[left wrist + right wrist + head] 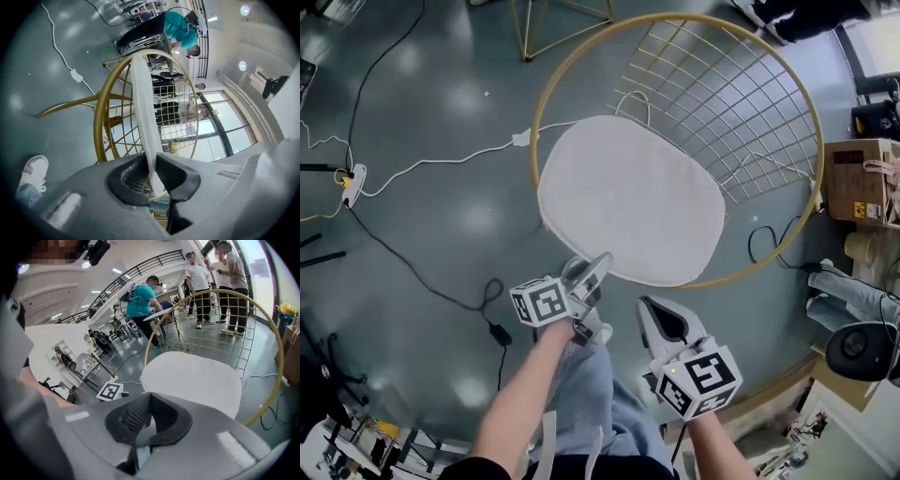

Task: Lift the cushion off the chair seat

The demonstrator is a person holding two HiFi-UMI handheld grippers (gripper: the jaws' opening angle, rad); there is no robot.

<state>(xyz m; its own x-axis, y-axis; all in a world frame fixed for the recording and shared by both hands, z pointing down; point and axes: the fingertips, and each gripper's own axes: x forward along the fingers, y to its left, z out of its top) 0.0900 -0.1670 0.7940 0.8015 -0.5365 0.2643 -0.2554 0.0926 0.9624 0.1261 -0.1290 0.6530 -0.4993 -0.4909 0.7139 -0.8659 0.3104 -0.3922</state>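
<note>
In the head view, I see the white cushion (628, 199) lying on the seat of the round gold chair (546, 94). My left hand-held gripper (598, 267) is at its near edge, and my right hand-held gripper (649, 309) is just short of it. In the left gripper view, the jaws are clamped on the cushion's edge. In the right gripper view, the jaws are together and empty, with the cushion ahead.

Two grippers, the left gripper (602, 264) and right gripper (647, 306); one cushion (628, 197) between the left jaws; one chair (97, 131) beyond them.
</note>
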